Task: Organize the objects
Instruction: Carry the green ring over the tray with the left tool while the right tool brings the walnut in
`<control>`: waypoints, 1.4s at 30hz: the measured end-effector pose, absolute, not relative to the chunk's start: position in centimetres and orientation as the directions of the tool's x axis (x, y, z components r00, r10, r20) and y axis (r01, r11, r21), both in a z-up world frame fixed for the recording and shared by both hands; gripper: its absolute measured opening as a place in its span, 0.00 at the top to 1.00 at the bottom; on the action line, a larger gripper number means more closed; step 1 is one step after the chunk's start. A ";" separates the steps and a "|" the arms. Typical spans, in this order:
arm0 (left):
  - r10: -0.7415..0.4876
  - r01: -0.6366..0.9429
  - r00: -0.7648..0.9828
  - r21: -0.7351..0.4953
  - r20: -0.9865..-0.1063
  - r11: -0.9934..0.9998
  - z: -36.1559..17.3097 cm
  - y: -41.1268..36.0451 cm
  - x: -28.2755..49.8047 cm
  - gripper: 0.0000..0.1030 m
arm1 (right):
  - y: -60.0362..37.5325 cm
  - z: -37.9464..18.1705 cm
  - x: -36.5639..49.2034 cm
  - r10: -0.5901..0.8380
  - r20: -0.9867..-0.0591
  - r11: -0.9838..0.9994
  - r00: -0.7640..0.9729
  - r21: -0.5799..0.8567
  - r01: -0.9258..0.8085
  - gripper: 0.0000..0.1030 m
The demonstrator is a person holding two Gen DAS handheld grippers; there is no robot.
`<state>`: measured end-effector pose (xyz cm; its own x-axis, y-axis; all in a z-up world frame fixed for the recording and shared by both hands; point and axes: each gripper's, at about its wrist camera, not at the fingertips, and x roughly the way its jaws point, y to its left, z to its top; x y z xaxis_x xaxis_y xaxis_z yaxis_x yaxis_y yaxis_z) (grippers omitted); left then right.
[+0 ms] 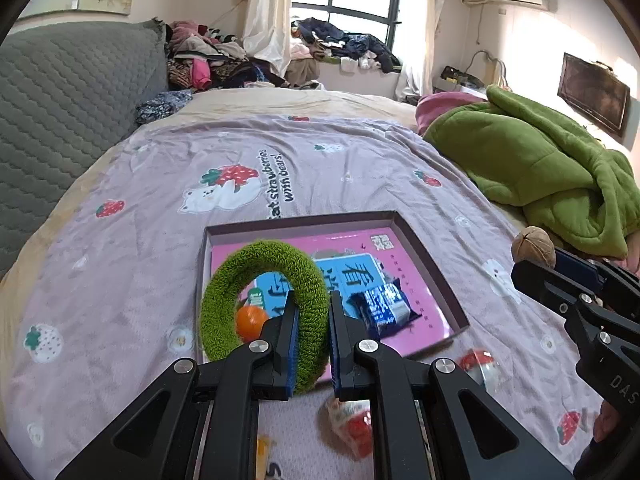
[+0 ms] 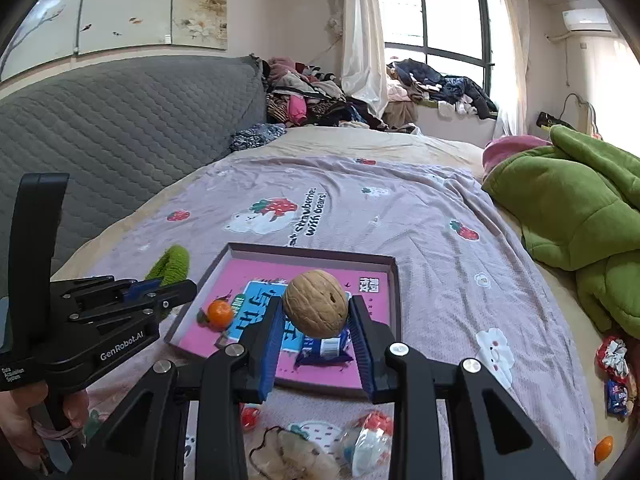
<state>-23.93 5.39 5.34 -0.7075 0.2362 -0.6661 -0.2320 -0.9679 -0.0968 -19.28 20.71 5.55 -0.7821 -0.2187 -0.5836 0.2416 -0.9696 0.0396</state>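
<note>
My left gripper (image 1: 314, 300) is shut on a green fuzzy ring (image 1: 260, 264) and holds it upright over the near edge of a shallow box (image 1: 300, 220) with a pink floor. A small orange (image 1: 250, 322) and a blue snack packet (image 1: 386, 306) lie in that box. My right gripper (image 2: 316, 308) is shut on a walnut (image 2: 316, 304) above the box (image 2: 312, 251), over the packet (image 2: 324, 350). The orange (image 2: 220, 314) lies at the box's left. The right wrist view shows the left gripper (image 2: 160, 288) and ring (image 2: 172, 264) at the left.
The box lies on a lilac strawberry-print bedspread (image 1: 320, 160). Wrapped sweets (image 1: 478, 364) lie loose near its front edge, and more (image 2: 612, 356) with a second small orange (image 2: 603, 448) lie at the right. A green blanket (image 1: 540, 168) is heaped at the right, with a grey headboard (image 1: 60, 120) at the left.
</note>
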 end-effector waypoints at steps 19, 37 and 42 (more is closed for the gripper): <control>0.255 -0.271 -0.684 -0.086 -0.683 -0.959 1.5 7.5 -28.6 0.88 | 20.4 1.1 -25.3 -0.145 -0.653 -0.972 -0.743 -0.048 0.231 0.68; 0.218 -0.307 -0.594 -0.033 -0.774 -0.951 -3.7 9.4 -31.2 0.88 | 21.3 -5.4 -29.5 -0.088 -0.775 -0.969 -0.626 -0.078 0.233 0.68; 0.209 -0.323 -0.564 -0.020 -0.799 -0.946 -5.0 9.8 -31.6 0.88 | 21.2 -6.5 -30.0 -0.065 -0.793 -0.970 -0.606 -0.093 0.226 0.68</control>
<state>-31.63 9.78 -5.04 -0.5636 0.2095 -0.7991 -0.3230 -0.9462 -0.0202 -30.02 21.19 -6.54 -0.6057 -0.0652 -0.7930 0.2256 -0.9698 -0.0926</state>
